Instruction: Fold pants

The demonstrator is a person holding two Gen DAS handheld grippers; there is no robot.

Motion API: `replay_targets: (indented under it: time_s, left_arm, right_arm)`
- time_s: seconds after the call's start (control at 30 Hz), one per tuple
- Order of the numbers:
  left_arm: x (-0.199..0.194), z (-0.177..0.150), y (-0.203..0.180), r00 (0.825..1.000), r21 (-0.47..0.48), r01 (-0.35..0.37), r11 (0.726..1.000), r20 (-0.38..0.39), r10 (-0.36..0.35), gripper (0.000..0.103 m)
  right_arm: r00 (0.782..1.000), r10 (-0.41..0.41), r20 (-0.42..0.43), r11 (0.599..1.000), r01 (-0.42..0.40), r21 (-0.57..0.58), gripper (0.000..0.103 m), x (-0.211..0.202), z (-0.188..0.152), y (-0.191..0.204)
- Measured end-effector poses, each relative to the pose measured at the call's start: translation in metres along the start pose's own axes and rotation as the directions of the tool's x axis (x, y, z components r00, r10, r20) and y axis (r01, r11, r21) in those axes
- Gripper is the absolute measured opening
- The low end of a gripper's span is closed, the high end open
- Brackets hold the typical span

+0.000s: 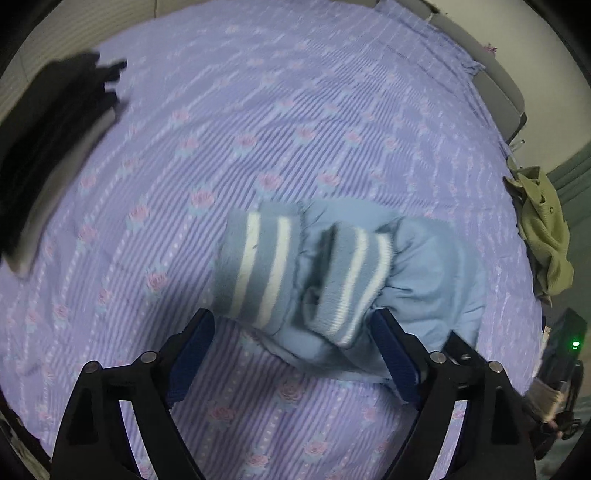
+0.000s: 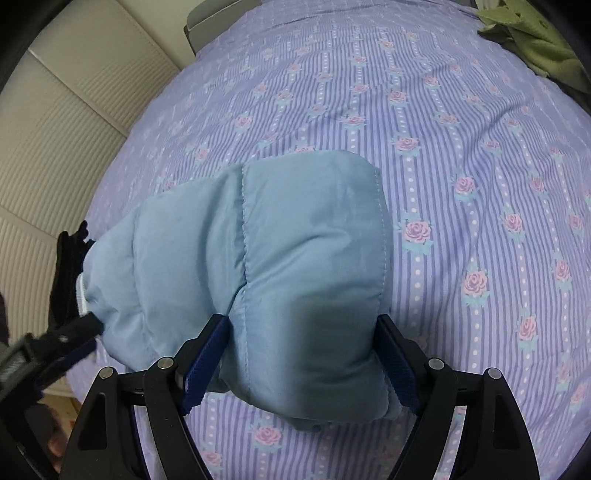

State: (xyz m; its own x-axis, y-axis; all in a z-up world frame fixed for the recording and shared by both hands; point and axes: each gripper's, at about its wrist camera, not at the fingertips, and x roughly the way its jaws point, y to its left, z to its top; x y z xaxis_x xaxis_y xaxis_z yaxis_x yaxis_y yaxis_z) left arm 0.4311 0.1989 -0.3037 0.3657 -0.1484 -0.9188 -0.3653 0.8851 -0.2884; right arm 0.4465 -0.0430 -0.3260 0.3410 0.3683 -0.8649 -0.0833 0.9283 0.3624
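Light blue padded pants (image 1: 424,273) lie folded in a thick bundle on the purple floral bedsheet (image 1: 258,129). Their two striped knit cuffs (image 1: 258,266) point toward my left gripper (image 1: 295,328), which is open with its jaws spread around the cuff end. In the right wrist view the pants (image 2: 303,266) fill the middle. My right gripper (image 2: 303,336) is open, its blue pads on either side of the bundle's near end. The left gripper (image 2: 70,332) shows at the bundle's far left end.
A stack of folded dark clothes (image 1: 48,147) lies at the left of the bed. An olive green garment (image 1: 543,229) lies at the right edge, also seen in the right wrist view (image 2: 532,33). A ribbed beige wall (image 2: 66,129) borders the bed.
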Motion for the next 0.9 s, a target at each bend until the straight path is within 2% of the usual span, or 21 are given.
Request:
replay_targets:
  time_s: [0.07,0.2,0.23,0.27,0.33,0.47,0.57,0.73,0.9]
  left_arm:
    - [0.008,-0.001,0.009,1.000,-0.032,0.018,0.999,-0.011,-0.019,0.097]
    - [0.023,-0.003,0.034,0.996,-0.145,0.077,0.986,-0.025,-0.081,0.101]
    - [0.028,-0.005,0.042,0.995,-0.187,0.092,0.978,-0.031,-0.100,0.103]
    - [0.037,-0.007,0.053,0.987,-0.248,0.141,0.958,-0.046,-0.157,0.103]
    - [0.049,-0.010,0.064,0.975,-0.302,0.188,0.934,-0.059,-0.215,0.103]
    - [0.058,-0.009,0.064,0.970,-0.310,0.216,0.926,-0.037,-0.239,0.103]
    - [0.064,-0.007,0.064,0.965,-0.315,0.236,0.919,-0.034,-0.259,0.103]
    - [0.054,-0.007,0.057,0.955,-0.355,0.275,0.894,-0.007,-0.297,0.101]
    - [0.068,-0.001,0.058,0.943,-0.405,0.299,0.864,-0.012,-0.332,0.103]
  right_arm:
    - [1.000,0.002,-0.004,1.000,-0.002,-0.006,0.082,0.001,-0.002,0.000]
    - [1.000,0.017,-0.009,1.000,-0.017,-0.011,0.085,0.001,-0.002,-0.003]
    - [1.000,0.020,-0.011,1.000,-0.020,-0.008,0.085,0.002,0.000,-0.005]
    - [1.000,0.021,-0.014,1.000,-0.021,-0.005,0.086,0.003,0.002,-0.007]
    - [0.999,0.034,-0.026,0.999,-0.034,-0.005,0.090,0.006,0.000,-0.012]
    - [0.999,0.029,-0.035,0.999,-0.030,-0.016,0.092,0.014,0.004,-0.013]
    - [0.999,0.039,-0.036,0.999,-0.038,0.019,0.093,0.020,0.006,-0.020]
    - [0.998,0.059,-0.038,0.995,-0.056,0.084,0.093,0.029,0.009,-0.028]
    - [0.997,0.074,-0.036,0.990,-0.069,0.120,0.093,0.035,0.008,-0.029]
